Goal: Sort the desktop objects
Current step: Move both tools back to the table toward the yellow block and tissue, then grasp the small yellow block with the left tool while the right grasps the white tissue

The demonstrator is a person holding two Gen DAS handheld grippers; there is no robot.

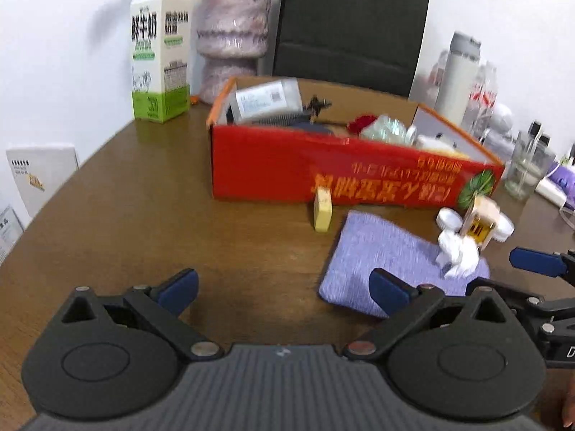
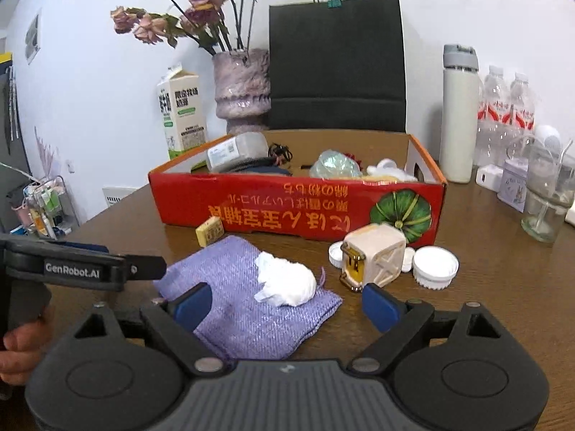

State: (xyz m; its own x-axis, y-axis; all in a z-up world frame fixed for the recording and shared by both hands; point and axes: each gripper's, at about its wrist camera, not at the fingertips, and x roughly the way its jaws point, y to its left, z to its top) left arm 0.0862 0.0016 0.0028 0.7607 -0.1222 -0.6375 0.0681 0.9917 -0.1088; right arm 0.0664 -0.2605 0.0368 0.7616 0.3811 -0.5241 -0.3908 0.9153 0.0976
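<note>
Right wrist view: right gripper (image 2: 284, 305) wide open, empty, over purple cloth (image 2: 248, 309) with tissue wad (image 2: 285, 283). Left gripper (image 1: 284, 291) open, empty. Risk: pads snag cloth with tissue, knocking cream box (image 2: 372, 255).

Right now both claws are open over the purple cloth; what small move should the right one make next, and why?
Probably ease the right claw forward and down around the white wad on the cloth. The wad lies loose just ahead, between its open fingers, and the red box behind it already holds sorted items. The left claw has nothing between its fingers.
</note>
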